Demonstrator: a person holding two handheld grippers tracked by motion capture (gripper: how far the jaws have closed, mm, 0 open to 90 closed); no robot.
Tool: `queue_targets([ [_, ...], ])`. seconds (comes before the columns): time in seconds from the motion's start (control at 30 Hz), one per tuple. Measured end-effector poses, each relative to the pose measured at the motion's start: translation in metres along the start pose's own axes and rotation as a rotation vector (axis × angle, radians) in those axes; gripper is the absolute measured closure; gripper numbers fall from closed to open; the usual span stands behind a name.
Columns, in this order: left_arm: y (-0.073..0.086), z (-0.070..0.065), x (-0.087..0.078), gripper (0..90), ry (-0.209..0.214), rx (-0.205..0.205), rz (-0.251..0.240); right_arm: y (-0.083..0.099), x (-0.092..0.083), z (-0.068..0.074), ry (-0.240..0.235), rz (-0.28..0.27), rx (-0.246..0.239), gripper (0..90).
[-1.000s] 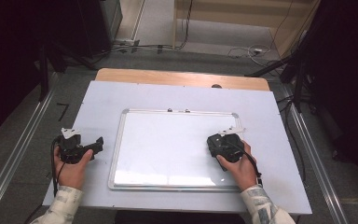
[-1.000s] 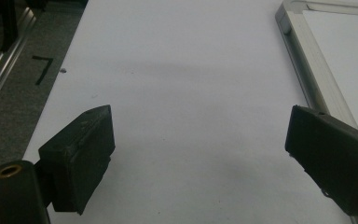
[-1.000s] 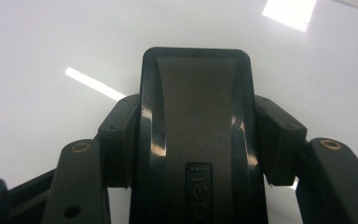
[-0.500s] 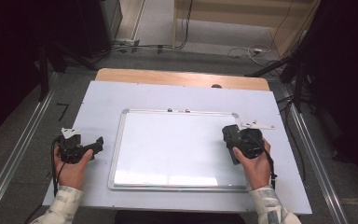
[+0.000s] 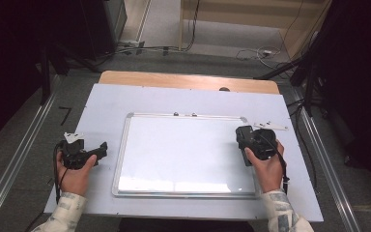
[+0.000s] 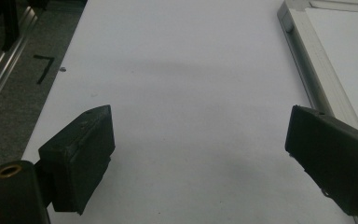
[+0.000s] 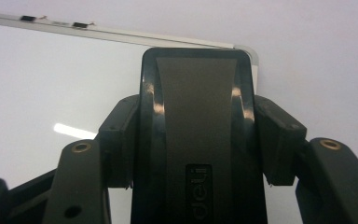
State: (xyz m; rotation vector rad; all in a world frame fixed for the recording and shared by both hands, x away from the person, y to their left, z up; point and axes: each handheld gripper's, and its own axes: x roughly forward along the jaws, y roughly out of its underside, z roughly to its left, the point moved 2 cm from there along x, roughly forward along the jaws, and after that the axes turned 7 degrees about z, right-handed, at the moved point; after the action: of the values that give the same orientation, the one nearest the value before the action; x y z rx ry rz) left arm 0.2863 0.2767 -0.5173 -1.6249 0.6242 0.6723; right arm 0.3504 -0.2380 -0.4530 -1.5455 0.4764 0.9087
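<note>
The right gripper [image 5: 247, 145] sits at the right edge of the whiteboard [image 5: 183, 152], in the right middle of the high view, with its jaws clamped on a black eraser [image 7: 198, 130]; the right gripper view shows the eraser squeezed between both pads, its tip toward the board's far right corner. The board lies flat in the centre of the table [image 5: 106, 101], and its surface looks clean: no marks show anywhere on it, just a glare patch near the lower edge. Two small clips [image 5: 184, 115] sit on its top rail. The left gripper [image 5: 95, 151] rests on the table at the left middle of the frame, just beside the board's left edge, its jaws wide apart with nothing between them, as the left gripper view makes plain. By my reading the wiping is done or nearly so, since nothing is left to erase. What probably remains is to set the eraser down, off the board or on the table at the right.
</note>
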Motion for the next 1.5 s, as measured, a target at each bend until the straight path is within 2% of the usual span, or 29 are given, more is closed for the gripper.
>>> queue_targets([
  [0.07, 0.0, 0.001, 0.0, 8.9, 0.001, -0.002, -0.001, -0.004, 0.007, -0.002, 0.004, 0.008, 0.026, 38.5],
  [0.33, 0.0, 0.001, 0.0, 8.9, 0.007, -0.001, 0.0, -0.026, 0.036, -0.004, 0.082, 0.047, 0.106, 38.5],
  [0.47, 0.0, 0.002, 0.0, 8.9, 0.008, -0.008, -0.004, -0.037, 0.053, -0.001, 0.099, 0.076, 0.128, 38.5],
  [0.67, -0.001, 0.003, 0.0, 8.9, 0.009, -0.008, -0.003, -0.044, 0.072, -0.002, 0.123, 0.109, 0.136, 38.5],
  [0.77, -0.001, 0.003, 0.0, 8.9, 0.011, -0.009, -0.004, -0.047, 0.076, -0.005, 0.141, 0.123, 0.135, 38.5],
  [0.97, -0.001, 0.003, 0.0, 8.9, 0.01, -0.008, -0.004, -0.048, 0.083, -0.008, 0.125, 0.134, 0.148, 38.4],
  [1.07, 0.0, 0.002, 0.0, 8.9, 0.009, -0.005, -0.003, -0.046, 0.088, -0.007, 0.132, 0.158, 0.139, 38.3],
  [1.17, 0.0, 0.003, 0.0, 8.9, 0.007, -0.007, -0.002, -0.046, 0.089, -0.005, 0.149, 0.159, 0.121, 38.3],
  [1.37, 0.0, 0.003, 0.0, 8.8, 0.009, -0.005, -0.002, -0.045, 0.089, -0.004, 0.157, 0.156, 0.118, 37.8],
  [1.5, 0.0, 0.004, 0.0, 8.9, 0.008, -0.007, -0.002, -0.045, 0.087, -0.006, 0.124, 0.151, 0.136, 32.0],
])
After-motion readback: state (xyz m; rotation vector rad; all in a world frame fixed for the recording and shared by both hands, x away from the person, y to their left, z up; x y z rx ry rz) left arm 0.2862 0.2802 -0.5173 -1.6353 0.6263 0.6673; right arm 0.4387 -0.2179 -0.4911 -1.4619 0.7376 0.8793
